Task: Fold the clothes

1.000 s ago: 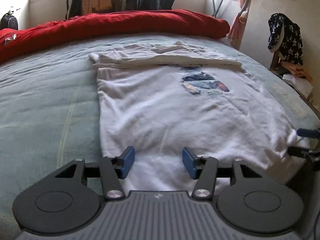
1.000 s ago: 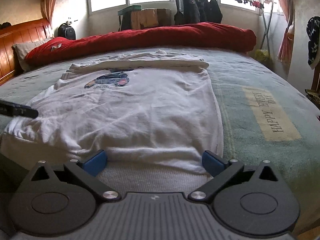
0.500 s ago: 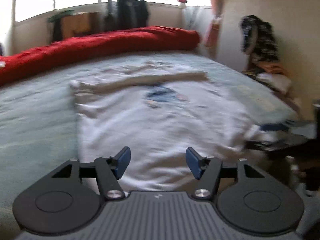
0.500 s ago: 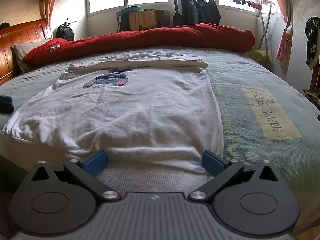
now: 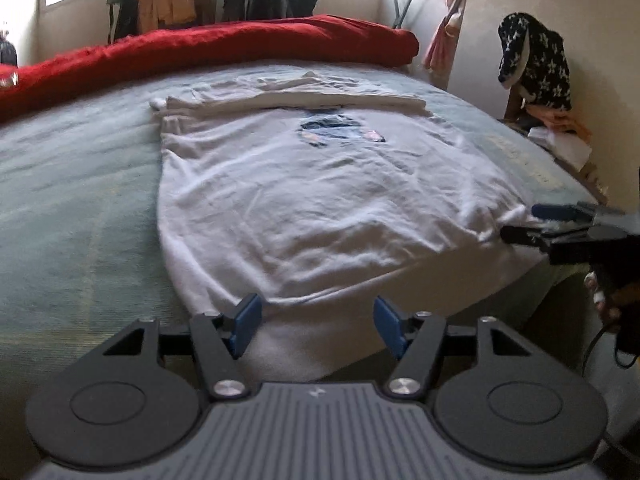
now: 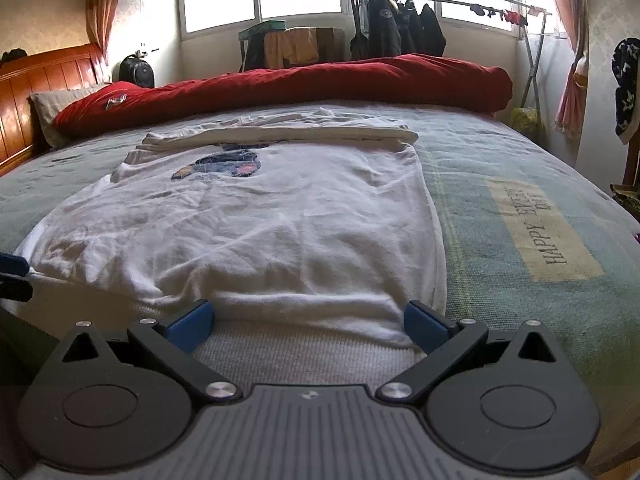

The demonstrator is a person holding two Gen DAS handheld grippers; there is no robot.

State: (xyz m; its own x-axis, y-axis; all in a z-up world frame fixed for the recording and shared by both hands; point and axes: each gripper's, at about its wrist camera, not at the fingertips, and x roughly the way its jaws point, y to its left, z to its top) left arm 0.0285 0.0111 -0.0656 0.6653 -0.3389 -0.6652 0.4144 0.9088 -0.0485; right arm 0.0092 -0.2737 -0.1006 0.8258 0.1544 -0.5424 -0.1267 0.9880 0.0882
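Note:
A white T-shirt [image 5: 304,200] with a blue print lies flat on the bed, its top part folded over in a band [image 6: 288,134]. The hem hangs at the near edge of the mattress. My left gripper [image 5: 318,322] is open, its blue pads either side of the hem near the shirt's left corner. My right gripper [image 6: 308,320] is open wide at the hem near the right corner. In the left wrist view the right gripper [image 5: 532,224] shows side-on at the shirt's right corner. A left fingertip [image 6: 12,274] pokes in at the far left of the right wrist view.
A rolled red duvet [image 6: 280,84] lies across the far side of the bed, with a wooden headboard [image 6: 36,92] at left. The green bedspread [image 6: 520,220] is bare to the right of the shirt. A clothes rack [image 6: 400,36] and a draped chair [image 5: 536,68] stand beyond the bed.
The left gripper swung about and settled lower at the hem's left corner, its fingers slightly wider apart. The right gripper stayed open at the hem, hardly moving.

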